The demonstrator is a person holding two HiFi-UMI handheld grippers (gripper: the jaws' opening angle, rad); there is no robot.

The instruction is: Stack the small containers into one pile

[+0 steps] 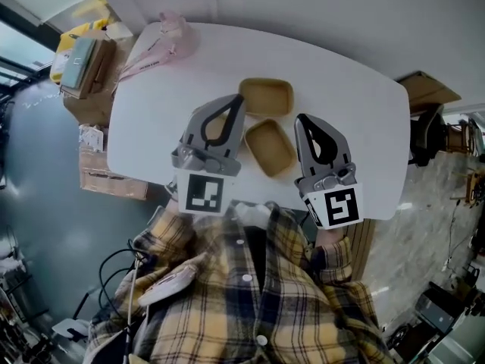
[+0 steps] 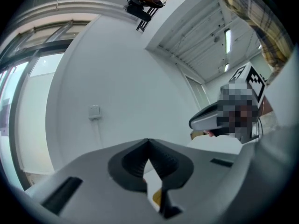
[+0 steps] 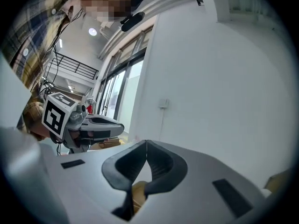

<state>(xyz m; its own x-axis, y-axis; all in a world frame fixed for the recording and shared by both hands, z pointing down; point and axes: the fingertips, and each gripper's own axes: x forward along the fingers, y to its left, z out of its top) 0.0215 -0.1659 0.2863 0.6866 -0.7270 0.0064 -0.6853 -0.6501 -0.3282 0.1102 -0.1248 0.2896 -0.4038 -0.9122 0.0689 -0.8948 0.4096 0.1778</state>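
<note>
Two small tan containers lie side by side on the white table (image 1: 151,120): one farther back (image 1: 266,97), one nearer and turned at an angle (image 1: 270,147). Both are empty and apart, not stacked. My left gripper (image 1: 239,101) hovers just left of them, shut with nothing in it. My right gripper (image 1: 300,120) hovers just right of the nearer container, shut and empty too. In the left gripper view the jaws (image 2: 148,143) meet, and a sliver of tan container (image 2: 156,197) shows below them. The right gripper view shows closed jaws (image 3: 146,143) over a tan container (image 3: 138,190).
A pink bag-like thing (image 1: 163,42) lies at the table's back left corner. Cardboard boxes (image 1: 87,70) stand on the floor to the left, and a dark chair (image 1: 426,133) stands off the right end. The person's plaid shirt (image 1: 250,294) fills the near side.
</note>
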